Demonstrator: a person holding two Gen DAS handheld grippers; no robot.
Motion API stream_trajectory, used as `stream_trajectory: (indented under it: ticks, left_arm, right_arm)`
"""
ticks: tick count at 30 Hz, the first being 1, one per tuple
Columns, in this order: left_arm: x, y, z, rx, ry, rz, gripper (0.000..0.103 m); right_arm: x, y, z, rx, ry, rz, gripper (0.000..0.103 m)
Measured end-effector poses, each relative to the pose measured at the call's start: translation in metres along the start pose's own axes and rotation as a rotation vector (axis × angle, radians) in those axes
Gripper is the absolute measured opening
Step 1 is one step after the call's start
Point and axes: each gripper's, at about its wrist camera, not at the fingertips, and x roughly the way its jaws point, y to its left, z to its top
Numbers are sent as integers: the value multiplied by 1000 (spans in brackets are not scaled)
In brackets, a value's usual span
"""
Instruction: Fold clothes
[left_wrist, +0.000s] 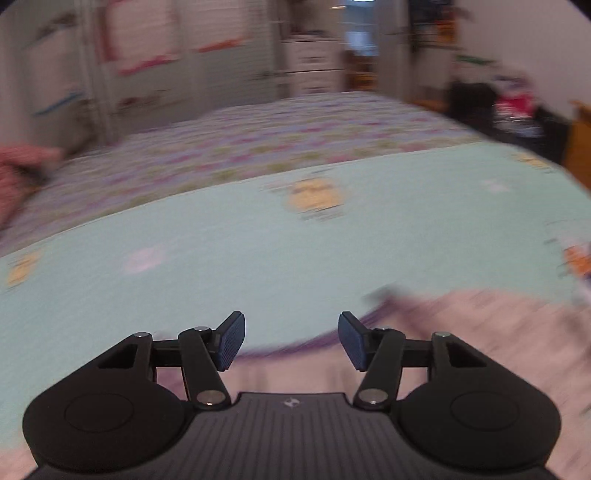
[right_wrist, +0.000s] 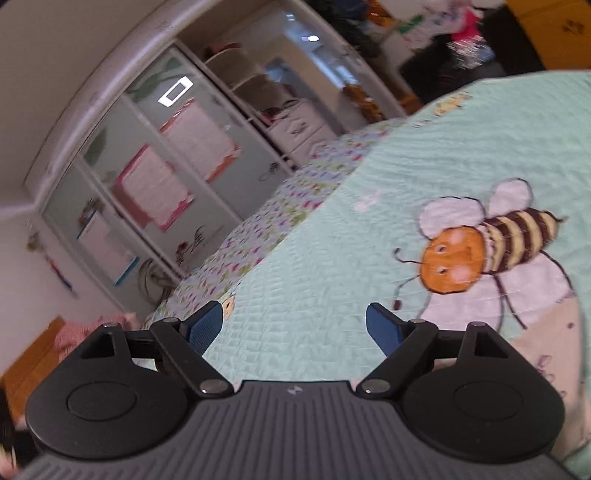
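A pale pink garment (left_wrist: 461, 332) with a purple edge lies on the mint-green quilt (left_wrist: 258, 258) in the left wrist view, blurred, just under and to the right of my left gripper (left_wrist: 291, 339). That gripper is open, with nothing between its blue pads. In the right wrist view my right gripper (right_wrist: 295, 328) is open and empty above the same quilt (right_wrist: 351, 221), next to a stitched bee picture (right_wrist: 487, 243). A pink cloth (right_wrist: 92, 328) shows at the far left past the bed's edge.
A floral sheet (left_wrist: 277, 136) covers the far half of the bed. Beyond it stand a wardrobe with glass doors (right_wrist: 155, 173), white drawers (left_wrist: 314, 66) and dark clutter (left_wrist: 509, 107) at the right. Something pink (left_wrist: 18, 173) sits at the bed's left edge.
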Motion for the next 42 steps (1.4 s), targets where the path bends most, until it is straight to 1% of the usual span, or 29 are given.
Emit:
stream_trajectory:
  ticks: [2, 3, 4, 6, 9, 14, 16, 18, 21, 23, 25, 29, 30, 31, 33, 35, 37, 38, 39, 41, 42]
  left_arm:
    - [18, -20, 16, -7, 12, -85, 61]
    - [27, -28, 22, 5, 26, -118, 63]
    - [36, -39, 24, 30, 44, -134, 63]
    - [50, -63, 24, 101, 77, -136, 63]
    - [63, -86, 18, 212, 120, -135, 63]
    - [74, -102, 6, 357, 177, -129, 62]
    - [75, -104, 3, 396, 174, -141, 62]
    - [74, -102, 5, 403, 177, -158, 61]
    - [74, -95, 8, 375, 193, -201, 55]
    - [73, -92, 6, 365, 205, -229, 55]
    - [76, -92, 2, 368, 216, -234, 56]
    - [79, -89, 1, 337, 217, -269, 54]
    - [80, -87, 1, 324, 222, -286, 45]
    - [79, -88, 1, 319, 229, -309, 28]
    - [75, -94, 2, 334, 241, -345, 10]
    - [70, -106, 1, 384, 217, -315, 8]
    - [68, -117, 4, 417, 150, -259, 8]
    - [70, -119, 10, 409, 110, -239, 8]
    - [75, -121, 16, 389, 91, -236, 8]
    - [90, -130, 24, 365, 87, -237, 8]
    - [98, -137, 22, 392, 102, -225, 8]
  right_arm:
    - [3, -5, 0, 12, 15, -27, 85]
    - [5, -8, 0, 23, 22, -36, 85]
    - [5, -11, 1, 34, 27, -39, 85]
    - [5, -12, 1, 36, 40, -38, 85]
    - [8, -5, -3, -4, 78, -30, 85]
    - [9, -7, -4, 10, 97, -44, 85]
    - [10, -9, -4, 18, 102, -50, 85]
    - [10, -10, -4, 18, 105, -53, 85]
    - [11, -8, -5, -6, 109, -62, 85]
    - [11, -9, -5, -2, 109, -61, 85]
    - [11, -10, -4, 7, 109, -60, 85]
    - [11, -8, -5, -4, 109, -69, 85]
    - [12, -8, -5, -8, 109, -71, 85]
    - [12, -8, -5, -11, 109, -73, 85]
    - [12, -8, -5, -11, 109, -74, 85]
    - [12, -8, -5, -10, 108, -74, 85]
    - [12, -8, -5, -9, 106, -74, 85]
    - [12, -8, -5, -12, 105, -78, 85]
    - [13, -7, -5, -21, 106, -86, 85]
    - [14, -5, -6, -41, 109, -102, 85]
    - [14, -5, -7, -53, 111, -111, 85]
